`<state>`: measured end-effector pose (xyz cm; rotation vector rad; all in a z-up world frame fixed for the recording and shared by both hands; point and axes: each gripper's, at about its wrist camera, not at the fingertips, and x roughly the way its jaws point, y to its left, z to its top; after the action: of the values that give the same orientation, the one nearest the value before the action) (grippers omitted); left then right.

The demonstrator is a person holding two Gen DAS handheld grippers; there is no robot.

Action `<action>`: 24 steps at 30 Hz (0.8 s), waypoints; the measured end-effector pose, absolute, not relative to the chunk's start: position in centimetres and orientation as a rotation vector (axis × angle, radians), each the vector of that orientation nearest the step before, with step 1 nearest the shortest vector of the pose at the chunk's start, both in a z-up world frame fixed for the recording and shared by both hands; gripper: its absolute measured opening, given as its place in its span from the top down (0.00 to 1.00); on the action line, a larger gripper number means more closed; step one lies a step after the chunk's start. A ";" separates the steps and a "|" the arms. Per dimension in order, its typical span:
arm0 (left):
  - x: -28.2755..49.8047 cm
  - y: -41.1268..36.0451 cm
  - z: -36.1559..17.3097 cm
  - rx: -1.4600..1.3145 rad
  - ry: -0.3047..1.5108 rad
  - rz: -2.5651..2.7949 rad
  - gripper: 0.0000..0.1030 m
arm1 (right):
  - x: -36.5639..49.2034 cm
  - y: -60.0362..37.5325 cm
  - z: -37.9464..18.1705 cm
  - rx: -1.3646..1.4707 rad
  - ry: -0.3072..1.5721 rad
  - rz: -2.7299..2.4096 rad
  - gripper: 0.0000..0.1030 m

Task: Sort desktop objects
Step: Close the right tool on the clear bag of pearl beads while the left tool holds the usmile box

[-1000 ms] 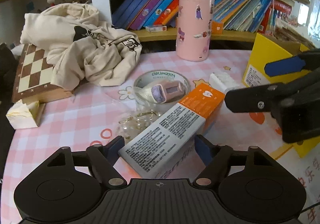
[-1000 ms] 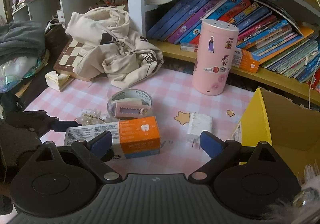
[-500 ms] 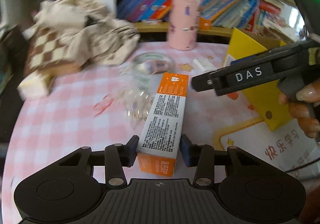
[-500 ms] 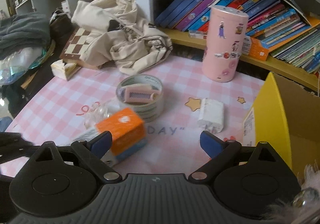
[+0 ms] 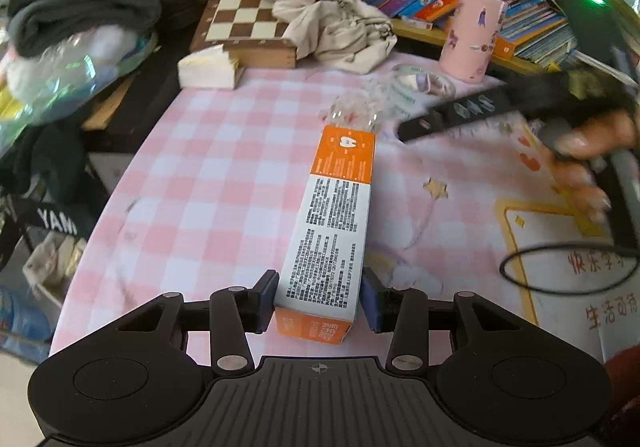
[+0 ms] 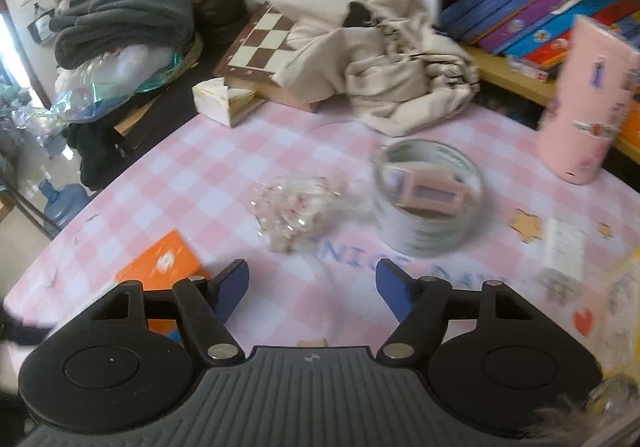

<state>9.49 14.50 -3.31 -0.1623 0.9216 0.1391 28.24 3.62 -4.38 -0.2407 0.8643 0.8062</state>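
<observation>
Pink-checked cloth covers the tabletop (image 5: 224,167), with bookshelves behind its far edge and clutter piled off its left edge.

The left gripper (image 5: 318,299) pinches the near end of the box (image 5: 334,207), an orange-and-white carton. Both pads bear on its long side faces. The box's long axis runs straight out from the jaws toward the far edge, in line with the gripper, so any carry swings the free orange end as a long lever. The box sits near the left edge of the tabletop; whether it is lifted clear of the cloth cannot be told.

The right gripper (image 6: 312,289) is closing with nothing between its jaws. The tape roll (image 6: 428,199) and the crumpled bag (image 6: 296,207) lie ahead of it, toward the far edge, the bag just left of the roll. The right hand is the nearer to both.

The left view shows the grip on the box and the right gripper reaching across from the right, blurred. The right view shows only the box's orange end at lower left, but shows the pink case (image 6: 424,189) resting in the roll and the white packet (image 6: 564,247) toward the right edge.
</observation>
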 end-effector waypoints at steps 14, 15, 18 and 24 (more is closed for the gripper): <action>10.3 13.5 -3.7 -0.066 0.917 0.178 0.31 | 31.9 10.6 -7.5 -0.361 0.825 0.808 0.22; 10.6 13.6 -3.8 -0.057 0.916 0.177 0.30 | 32.0 11.0 -7.7 -0.376 0.816 0.808 0.22; 11.6 13.8 -4.0 -0.041 0.911 0.168 0.30 | 31.9 11.8 -8.0 -0.413 0.791 0.803 0.24; 13.1 13.9 -4.7 -0.033 0.945 0.155 0.30 | 32.0 11.0 -7.7 -0.403 0.795 0.816 0.43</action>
<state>13.13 13.92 -4.74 -0.0335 0.9445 0.1553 32.02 10.98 -7.74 -0.4033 0.7949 0.8158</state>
